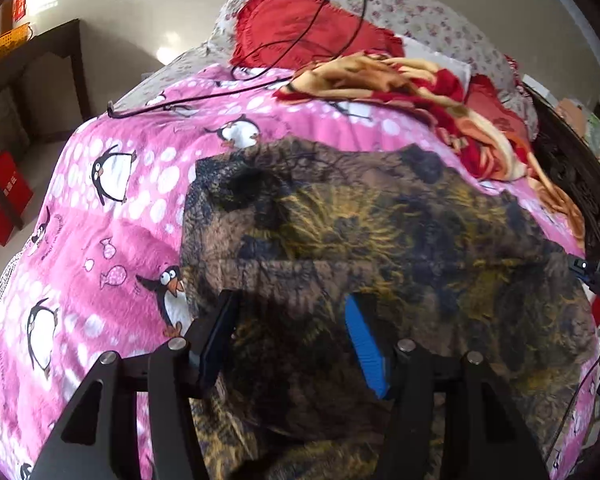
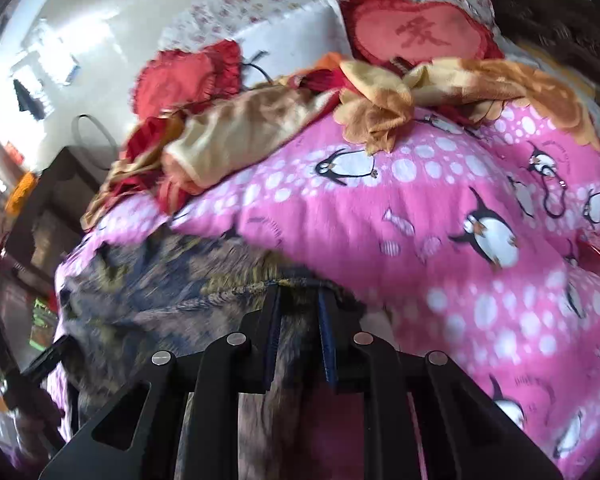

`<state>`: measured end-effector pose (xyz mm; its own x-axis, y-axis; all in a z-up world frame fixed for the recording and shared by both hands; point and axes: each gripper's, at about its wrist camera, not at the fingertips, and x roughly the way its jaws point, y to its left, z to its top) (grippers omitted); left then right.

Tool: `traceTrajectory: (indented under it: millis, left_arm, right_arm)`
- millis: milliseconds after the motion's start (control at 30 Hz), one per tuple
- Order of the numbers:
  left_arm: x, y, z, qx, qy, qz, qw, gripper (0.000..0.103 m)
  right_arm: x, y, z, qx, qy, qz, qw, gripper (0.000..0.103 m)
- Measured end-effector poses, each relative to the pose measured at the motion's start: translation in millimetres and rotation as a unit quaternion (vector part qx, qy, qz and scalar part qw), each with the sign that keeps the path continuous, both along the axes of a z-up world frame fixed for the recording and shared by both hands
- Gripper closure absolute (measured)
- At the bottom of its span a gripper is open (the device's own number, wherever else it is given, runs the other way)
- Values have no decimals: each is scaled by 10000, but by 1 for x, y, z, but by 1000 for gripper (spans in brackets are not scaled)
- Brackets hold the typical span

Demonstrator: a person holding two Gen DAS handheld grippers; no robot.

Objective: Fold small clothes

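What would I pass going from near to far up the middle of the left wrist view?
Left gripper → brown patterned garment → pink penguin blanket → red heart cushion → floral sheet.

Both claws low, pointing forward.
Left claw (image 1: 296,320) fingers spread wide apart; right claw (image 2: 300,320) fingers drawn close, narrow gap, fabric pinched between them.
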<state>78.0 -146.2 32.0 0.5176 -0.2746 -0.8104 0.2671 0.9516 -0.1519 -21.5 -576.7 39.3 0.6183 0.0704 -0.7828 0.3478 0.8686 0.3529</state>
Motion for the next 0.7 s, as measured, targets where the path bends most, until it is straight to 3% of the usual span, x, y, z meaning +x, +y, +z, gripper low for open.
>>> traceTrajectory:
  millis: [100,233,300,367,467,533,567,633,700]
  left_arm:
    - [4,3,-1,30,89,58,9999,36]
    - [-7,19,11,-202,86,61,9997,36]
    - [-18,26,18,-152,-68,-6,9999,36]
    - [-26,31,21,-106,-113,-22,9999,36]
    - [-31,35,19,-191,33,7,9998,36]
    - [-35,36,18,-204,94,52,9997,36]
    - [-38,37,19,-232,92,53,9997,36]
    - [-43,38,22,-244,1,28,9997,36]
    - [-46,37,19,-103,-13,-8,9999,36]
  right_arm:
    - [7,-7,-3,4,-42,-120,9999,86]
    - [-28,-9,15,335,-206,-180,9991,85]
    - [-55,4,25,208,-218,48,9995,68]
    - [-79,21,23,171,-90,373,9991,59]
    - [-96,45,2,246,257,736,9967,58]
    - [-99,54,-10,78,360,781,9963,64]
    - [-103,52,-12,87,315,638,9974,92]
    - [-115,39,-9,482,94,327,9983,94]
    - [-129,31,-8,509,60,61,9987,95]
